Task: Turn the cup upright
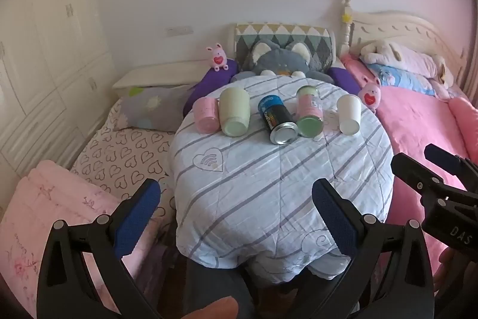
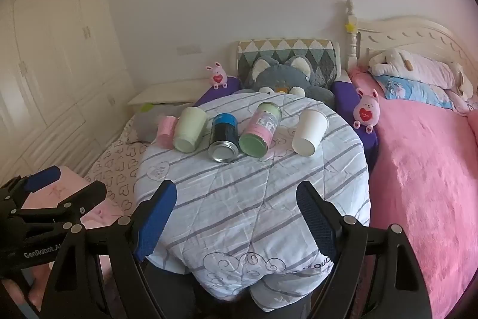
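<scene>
Several containers lie on their sides in a row on a round table under a striped quilt (image 1: 269, 184), bases toward me: a small pink cup (image 1: 205, 113) (image 2: 166, 130), a pale green cup (image 1: 234, 111) (image 2: 189, 129), a black-and-blue can (image 1: 276, 119) (image 2: 224, 138), a pink-and-green jar (image 1: 309, 111) (image 2: 260, 129) and a white paper cup (image 1: 349, 114) (image 2: 309, 132). My left gripper (image 1: 236, 199) is open and empty over the table's near edge. My right gripper (image 2: 236, 208) is open and empty there too, well short of the row.
A grey plush cat (image 1: 280, 60) sits behind the table. Small pink plush toys (image 1: 218, 57) (image 2: 366, 109) flank it. A pink-covered bed (image 2: 418, 169) is at the right, a heart-print bed (image 1: 125, 157) at the left, wardrobes (image 1: 44, 65) beyond.
</scene>
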Action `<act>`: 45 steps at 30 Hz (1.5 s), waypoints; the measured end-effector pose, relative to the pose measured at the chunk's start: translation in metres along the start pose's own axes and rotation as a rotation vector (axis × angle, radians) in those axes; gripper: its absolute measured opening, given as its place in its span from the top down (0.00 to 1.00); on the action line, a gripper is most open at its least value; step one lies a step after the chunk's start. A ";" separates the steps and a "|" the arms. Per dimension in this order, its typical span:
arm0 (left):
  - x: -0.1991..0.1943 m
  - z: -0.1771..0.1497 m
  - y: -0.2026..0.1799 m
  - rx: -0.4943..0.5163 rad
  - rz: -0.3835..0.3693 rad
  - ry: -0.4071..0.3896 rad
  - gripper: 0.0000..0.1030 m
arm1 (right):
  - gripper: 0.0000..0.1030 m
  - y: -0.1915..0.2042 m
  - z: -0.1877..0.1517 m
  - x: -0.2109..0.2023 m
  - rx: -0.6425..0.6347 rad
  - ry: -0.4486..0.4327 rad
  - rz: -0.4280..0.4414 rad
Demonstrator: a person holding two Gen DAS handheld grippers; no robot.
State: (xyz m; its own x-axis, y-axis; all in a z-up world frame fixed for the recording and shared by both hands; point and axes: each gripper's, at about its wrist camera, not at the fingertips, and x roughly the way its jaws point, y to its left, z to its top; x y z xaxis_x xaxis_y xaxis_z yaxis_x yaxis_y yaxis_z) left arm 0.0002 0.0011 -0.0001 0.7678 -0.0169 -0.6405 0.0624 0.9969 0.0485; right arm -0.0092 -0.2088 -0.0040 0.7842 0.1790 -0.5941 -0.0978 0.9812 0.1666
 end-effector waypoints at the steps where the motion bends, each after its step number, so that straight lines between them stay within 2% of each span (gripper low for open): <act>1: 0.000 0.000 0.001 0.002 -0.001 0.001 0.00 | 0.19 0.000 0.000 0.000 0.002 0.000 0.001; 6: 0.000 -0.001 0.007 0.009 -0.007 0.004 0.00 | 0.19 0.001 0.001 -0.002 0.006 -0.004 -0.003; 7: 0.000 0.004 0.004 0.012 0.017 0.005 0.00 | 0.19 0.002 0.001 -0.002 0.007 -0.005 -0.004; 24: 0.010 0.000 0.015 -0.019 0.043 0.025 0.00 | 0.19 0.004 0.002 -0.002 0.003 0.013 0.014; 33: 0.020 0.000 0.019 -0.030 0.051 0.040 0.00 | 0.19 0.007 0.000 0.012 -0.002 0.035 0.015; 45: 0.061 0.019 0.011 -0.015 0.037 0.087 0.00 | 0.19 -0.006 0.007 0.037 0.023 0.070 0.000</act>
State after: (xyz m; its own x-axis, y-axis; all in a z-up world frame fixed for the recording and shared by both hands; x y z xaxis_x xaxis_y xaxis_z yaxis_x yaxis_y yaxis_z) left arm 0.0594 0.0094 -0.0241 0.7112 0.0256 -0.7026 0.0256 0.9977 0.0623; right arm 0.0244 -0.2083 -0.0210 0.7396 0.1839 -0.6474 -0.0827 0.9795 0.1838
